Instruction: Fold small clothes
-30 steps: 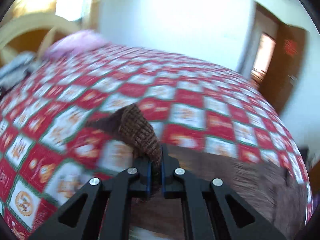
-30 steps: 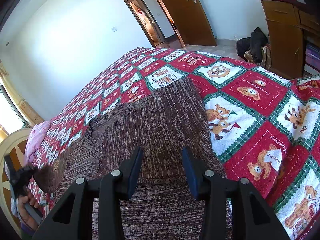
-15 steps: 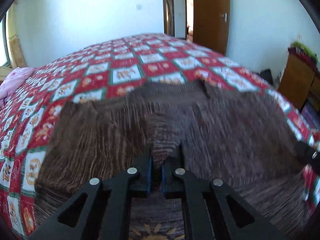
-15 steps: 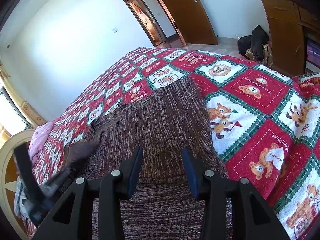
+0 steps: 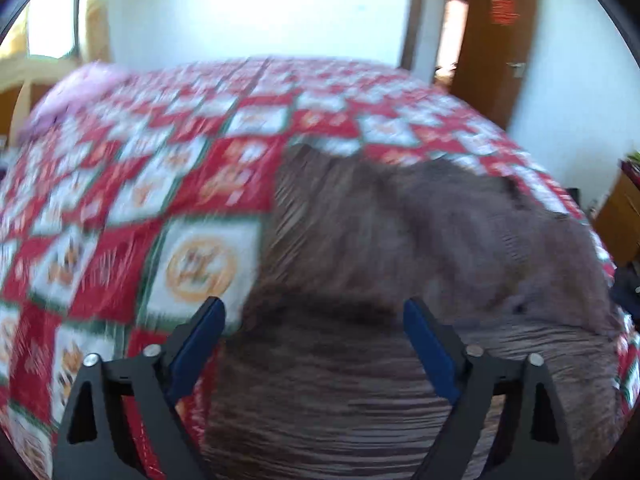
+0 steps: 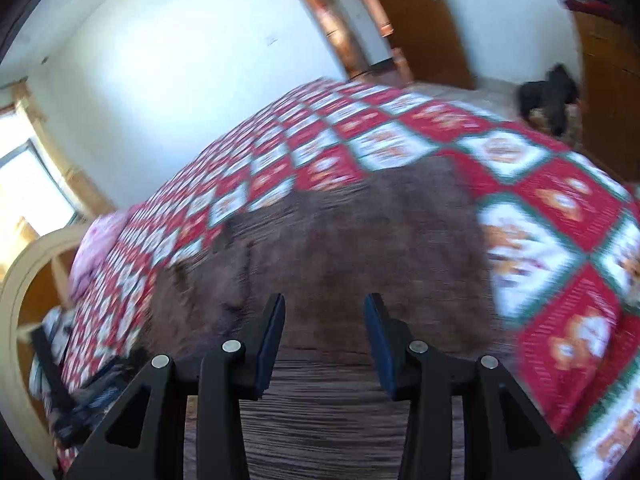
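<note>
Sweater (image 5: 420, 280): we see brown knit, lying on the bed, filling the lower centre and right of the left view.
Quilt (image 5: 160, 200): red and white squares, covers the bed.
Left tongs (image 5: 314, 320): jaws opening wide, nothing pressed between them.
Right tongs (image 6: 325, 312): we find them partly open above the sweater, gripping nothing.
Pillow (image 6: 100, 240): pink, left edge.

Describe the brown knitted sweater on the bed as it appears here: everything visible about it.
The brown sweater is a marled knit with fine horizontal ribbing, lying spread on the red-and-white checked quilt. In the left wrist view its left edge looks straight, as if folded in, though blur hides detail. The left gripper hangs over it, jaws opening, pads off the fabric. The right gripper is open above its near part, gripping nothing.
</note>
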